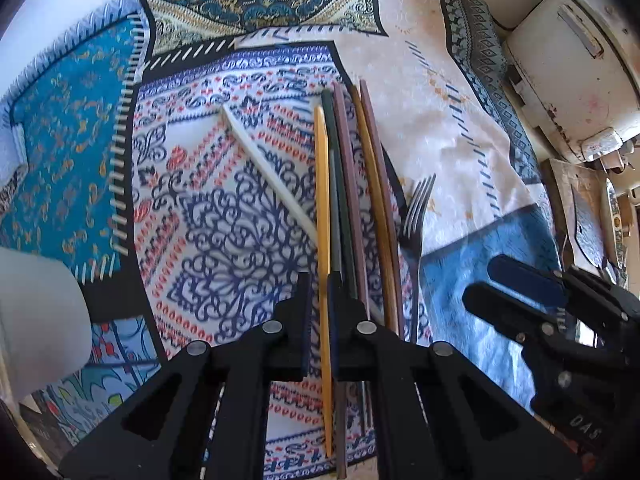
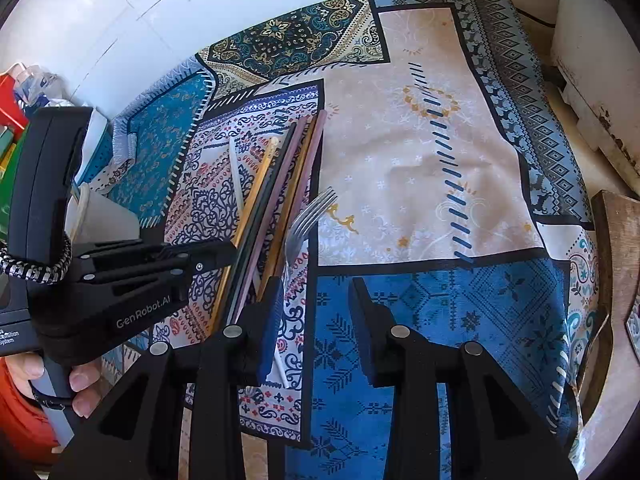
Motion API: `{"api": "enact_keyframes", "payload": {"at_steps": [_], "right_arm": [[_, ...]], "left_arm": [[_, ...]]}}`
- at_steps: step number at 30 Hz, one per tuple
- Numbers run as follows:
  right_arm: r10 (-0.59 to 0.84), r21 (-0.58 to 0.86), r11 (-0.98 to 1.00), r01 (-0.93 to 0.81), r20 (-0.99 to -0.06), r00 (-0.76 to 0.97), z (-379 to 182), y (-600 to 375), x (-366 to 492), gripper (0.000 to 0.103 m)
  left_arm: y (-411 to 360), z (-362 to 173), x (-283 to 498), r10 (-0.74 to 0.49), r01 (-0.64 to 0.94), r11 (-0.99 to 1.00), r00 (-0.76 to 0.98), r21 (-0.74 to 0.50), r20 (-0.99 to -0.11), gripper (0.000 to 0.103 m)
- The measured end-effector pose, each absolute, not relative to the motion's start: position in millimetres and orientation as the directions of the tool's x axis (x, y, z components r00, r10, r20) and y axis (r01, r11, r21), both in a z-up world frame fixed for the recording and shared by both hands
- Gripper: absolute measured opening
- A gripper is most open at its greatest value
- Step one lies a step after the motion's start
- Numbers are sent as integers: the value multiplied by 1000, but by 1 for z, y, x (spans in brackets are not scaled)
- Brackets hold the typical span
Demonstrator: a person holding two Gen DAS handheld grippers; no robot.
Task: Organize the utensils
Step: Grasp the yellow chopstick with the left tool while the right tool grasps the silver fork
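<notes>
A row of coloured chopsticks (image 1: pixel 352 184) lies side by side on the patterned cloth, with a white chopstick (image 1: pixel 268 168) slanting to their left. My left gripper (image 1: pixel 320 284) points down over the row's near end, shut on the yellow chopstick (image 1: pixel 322 184) at the row's left edge. A metal fork (image 1: pixel 416 212) lies just right of the row, tines pointing away. In the right wrist view my right gripper (image 2: pixel 316 300) stands open over the blue patch with nothing between its fingers. The fork (image 2: pixel 308 220) sits just beyond its left finger, and the left gripper (image 2: pixel 230 252) reaches in from the left.
A white container (image 1: pixel 36 312) stands at the left, seen also as the container (image 2: pixel 100 216) behind the left gripper. A patchwork tablecloth (image 2: pixel 420 160) covers the table. A white appliance (image 1: pixel 560 60) and a wooden board (image 2: pixel 616 280) border the right side. A hand (image 2: pixel 80 384) holds the left tool.
</notes>
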State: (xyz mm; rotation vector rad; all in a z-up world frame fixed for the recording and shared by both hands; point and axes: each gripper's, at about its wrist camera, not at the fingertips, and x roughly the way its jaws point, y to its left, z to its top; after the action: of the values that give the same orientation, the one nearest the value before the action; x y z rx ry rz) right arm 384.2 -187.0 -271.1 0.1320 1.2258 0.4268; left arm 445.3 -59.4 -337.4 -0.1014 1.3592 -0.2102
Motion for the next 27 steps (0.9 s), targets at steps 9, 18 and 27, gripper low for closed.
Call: {"api": "enact_keyframes", "payload": {"at_steps": [9, 18, 27], "right_arm": [[387, 321, 910, -262, -884, 262, -275, -179, 384, 31], [406, 345, 902, -261, -883, 237, -281, -173, 388, 31], [394, 346, 910, -229, -893, 216, -294, -164, 401, 31]], "left_arm": [[-54, -342, 443, -208, 98, 976, 181, -193, -961, 6], [-58, -345, 459, -242, 103, 968, 159, -227, -957, 5], [-58, -337, 442, -222, 145, 970, 201, -195, -954, 4]]}}
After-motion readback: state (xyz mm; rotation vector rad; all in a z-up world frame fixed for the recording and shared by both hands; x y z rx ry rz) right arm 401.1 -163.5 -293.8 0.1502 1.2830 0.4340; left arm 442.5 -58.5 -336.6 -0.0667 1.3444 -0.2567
